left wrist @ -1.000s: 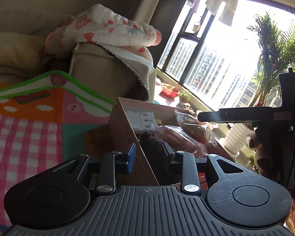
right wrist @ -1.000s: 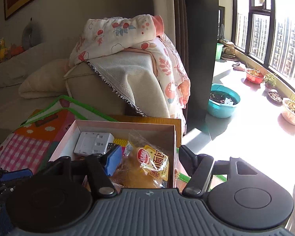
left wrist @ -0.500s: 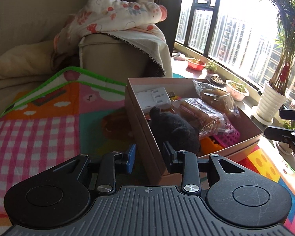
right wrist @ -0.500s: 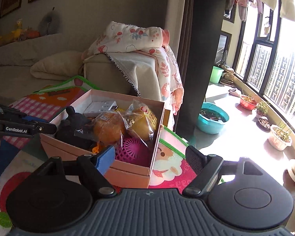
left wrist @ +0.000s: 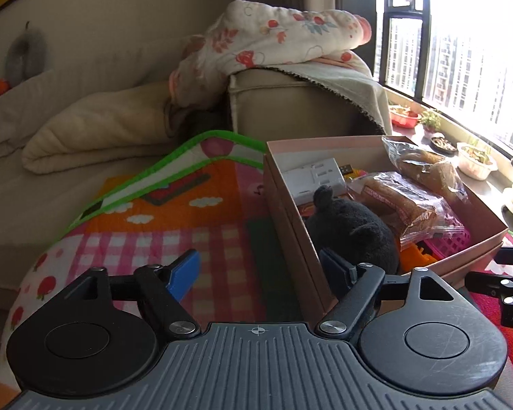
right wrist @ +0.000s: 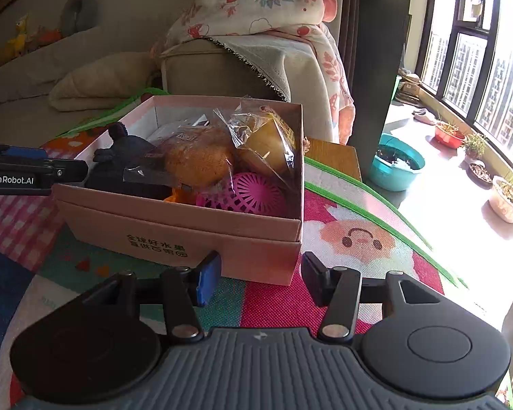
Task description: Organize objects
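The box [right wrist: 195, 225] sits on the mat [right wrist: 352, 239], mid-frame in the right wrist view. Inside it – a plush toy [right wrist: 126, 157] at left, bagged bread [right wrist: 198, 160] in the middle, a ball [right wrist: 253, 194] lower right. Behind the box stands the sofa arm [right wrist: 208, 68] – a blanket [right wrist: 256, 3] on top.

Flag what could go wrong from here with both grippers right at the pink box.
1. The left gripper is opening astride the pink box's side wall, one finger beside the black plush toy; pulling away could snag the wall or toy.
2. The bagged bread is heaped above the rim and might tip out if jolted.
3. The right gripper is closing, empty, at the box's near corner, and might nudge it.
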Demonstrator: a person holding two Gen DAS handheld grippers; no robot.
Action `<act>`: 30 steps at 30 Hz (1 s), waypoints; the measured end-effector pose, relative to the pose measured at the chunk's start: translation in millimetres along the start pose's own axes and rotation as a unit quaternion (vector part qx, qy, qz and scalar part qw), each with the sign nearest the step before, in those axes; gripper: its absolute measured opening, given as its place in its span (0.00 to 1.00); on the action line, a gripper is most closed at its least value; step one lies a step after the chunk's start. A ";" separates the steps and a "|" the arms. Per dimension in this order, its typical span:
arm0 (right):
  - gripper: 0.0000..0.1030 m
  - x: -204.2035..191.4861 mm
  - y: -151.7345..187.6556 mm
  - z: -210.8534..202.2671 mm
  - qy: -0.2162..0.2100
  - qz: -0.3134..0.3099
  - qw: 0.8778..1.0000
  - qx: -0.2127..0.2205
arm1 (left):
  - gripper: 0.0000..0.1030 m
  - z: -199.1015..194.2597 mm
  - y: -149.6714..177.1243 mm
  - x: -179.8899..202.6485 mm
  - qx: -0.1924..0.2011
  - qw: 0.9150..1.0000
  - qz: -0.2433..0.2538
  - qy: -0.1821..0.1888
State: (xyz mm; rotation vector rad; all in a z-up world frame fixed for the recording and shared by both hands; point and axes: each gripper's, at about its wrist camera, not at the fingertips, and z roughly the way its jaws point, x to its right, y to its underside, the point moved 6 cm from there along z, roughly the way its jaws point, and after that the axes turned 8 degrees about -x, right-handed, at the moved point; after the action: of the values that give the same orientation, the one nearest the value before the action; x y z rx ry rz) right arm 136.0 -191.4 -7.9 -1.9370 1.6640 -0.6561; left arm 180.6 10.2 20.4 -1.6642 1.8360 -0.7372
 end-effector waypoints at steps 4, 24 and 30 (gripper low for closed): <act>0.52 -14.3 -17.4 11.4 0.011 0.006 1.000 0.005 | 1.00 16.9 -7.8 -33.7 -0.003 0.999 -0.038 0.021; 1.00 -55.3 83.7 -35.5 0.017 0.019 1.000 -0.016 | 1.00 -70.0 126.7 18.6 -0.019 1.000 -0.024 0.003; 1.00 -40.9 90.0 -35.8 0.023 0.060 0.998 0.014 | 1.00 -64.9 127.4 15.5 -0.026 0.999 -0.029 -0.019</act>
State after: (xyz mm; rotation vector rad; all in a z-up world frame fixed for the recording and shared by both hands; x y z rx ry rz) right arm 39.8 -164.7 -40.8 -1.7995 1.7748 -0.6789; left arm 44.4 7.7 -25.9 -1.7586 1.8023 -0.6818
